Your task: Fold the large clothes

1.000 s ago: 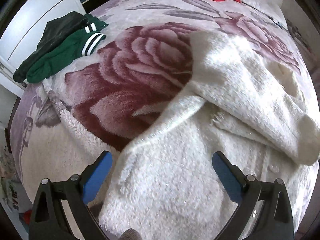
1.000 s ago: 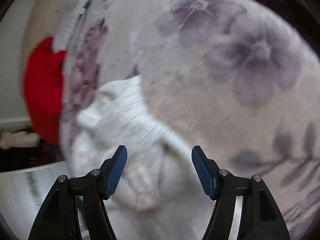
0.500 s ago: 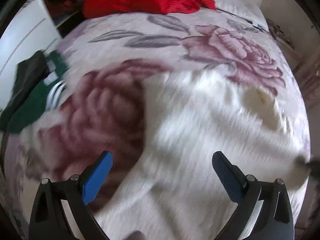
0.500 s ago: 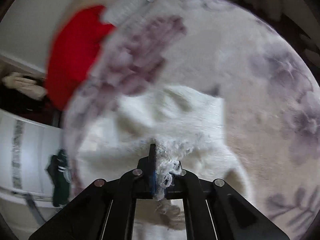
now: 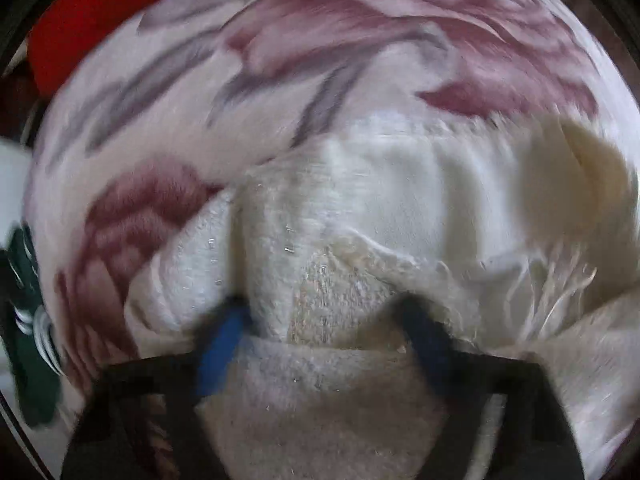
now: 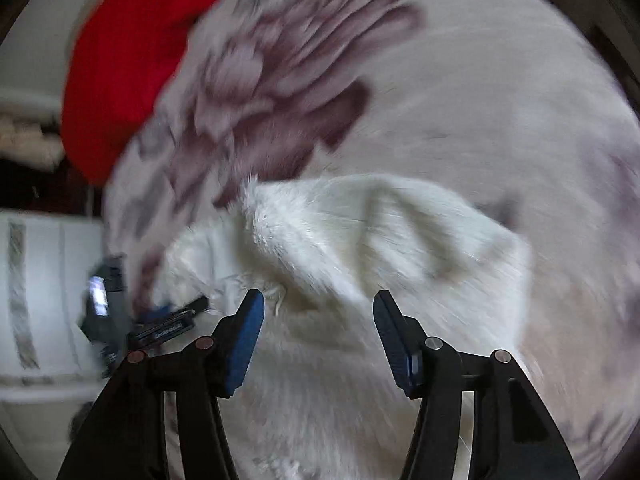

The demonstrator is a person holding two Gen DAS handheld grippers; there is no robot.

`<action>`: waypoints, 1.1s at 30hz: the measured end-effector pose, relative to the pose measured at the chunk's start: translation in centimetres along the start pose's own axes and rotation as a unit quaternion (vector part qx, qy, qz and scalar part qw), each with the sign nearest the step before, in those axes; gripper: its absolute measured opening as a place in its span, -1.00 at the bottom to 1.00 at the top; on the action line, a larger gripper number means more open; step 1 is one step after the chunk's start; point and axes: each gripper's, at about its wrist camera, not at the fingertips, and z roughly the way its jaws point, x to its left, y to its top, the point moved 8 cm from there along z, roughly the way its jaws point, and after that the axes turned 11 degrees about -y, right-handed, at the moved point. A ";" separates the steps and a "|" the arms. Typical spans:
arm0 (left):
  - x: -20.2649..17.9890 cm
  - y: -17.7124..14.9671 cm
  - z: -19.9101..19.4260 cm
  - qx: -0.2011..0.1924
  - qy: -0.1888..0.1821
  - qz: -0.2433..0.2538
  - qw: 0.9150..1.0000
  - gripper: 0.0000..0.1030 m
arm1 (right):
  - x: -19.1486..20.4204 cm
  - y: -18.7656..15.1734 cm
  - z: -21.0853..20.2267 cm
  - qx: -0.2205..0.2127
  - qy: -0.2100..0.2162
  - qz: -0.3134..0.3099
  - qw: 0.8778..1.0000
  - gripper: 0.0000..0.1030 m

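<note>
A white fluffy garment (image 5: 400,200) lies crumpled on a floral bed blanket (image 5: 280,60). My left gripper (image 5: 320,312) points steeply down into it. Its jaws are closing, and a thick fold of the cloth bulges up between the blurred blue pads (image 5: 224,340). In the right wrist view the same garment (image 6: 360,232) spreads under my right gripper (image 6: 318,300). Its jaws are opening, and nothing is pinched between its blue pads (image 6: 244,336). The cloth lies loose below them.
A red garment (image 5: 80,32) is heaped at the far end of the bed (image 6: 116,80). A dark green garment with white stripes (image 5: 24,340) lies at the left edge. A white cabinet (image 6: 40,280) stands beside the bed.
The left gripper swept across the bed and sank onto the white garment, its jaws narrowing around a fold. The right gripper pinched the garment's fringe half a second ago and has let it go.
</note>
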 end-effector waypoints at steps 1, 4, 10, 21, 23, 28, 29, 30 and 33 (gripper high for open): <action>-0.1 -0.2 -0.2 -0.012 0.018 0.015 1.000 -0.48 | 1.3 0.3 1.8 0.013 -0.013 -0.025 1.000 0.15; 0.2 -0.6 -0.6 -0.036 0.042 0.030 0.998 -0.85 | 3.4 0.4 5.7 0.044 -0.073 -0.084 0.993 0.14; 2.1 0.6 -1.8 -0.073 0.018 -0.002 0.997 -0.94 | 3.9 1.7 3.2 -0.028 -0.081 -0.058 0.995 -0.86; 3.7 1.9 -3.8 -0.087 -0.054 -0.085 0.991 -0.84 | 2.2 2.9 3.8 0.014 -0.041 0.012 0.999 -0.63; 3.7 0.7 -6.2 -0.102 -0.055 -0.096 0.989 -0.82 | 2.5 2.1 2.0 0.005 -0.026 0.008 1.000 -0.23; 6.1 -2.8 -10.5 -0.155 -0.036 -0.151 0.976 0.88 | 5.1 -0.5 -4.1 -0.050 0.011 -0.027 0.998 0.09; 6.9 -3.5 -10.6 -0.166 -0.021 -0.161 0.973 1.00 | 5.9 -0.9 -4.5 -0.049 0.026 -0.031 0.998 0.09; 7.7 -3.7 -10.4 -0.172 -0.003 -0.168 0.971 1.00 | 7.2 -1.2 -4.3 -0.041 0.046 -0.038 0.997 0.09; 9.3 -4.3 -8.3 -0.147 0.031 -0.185 0.971 1.00 | 11.8 -1.6 0.5 0.029 0.086 -0.058 0.994 0.09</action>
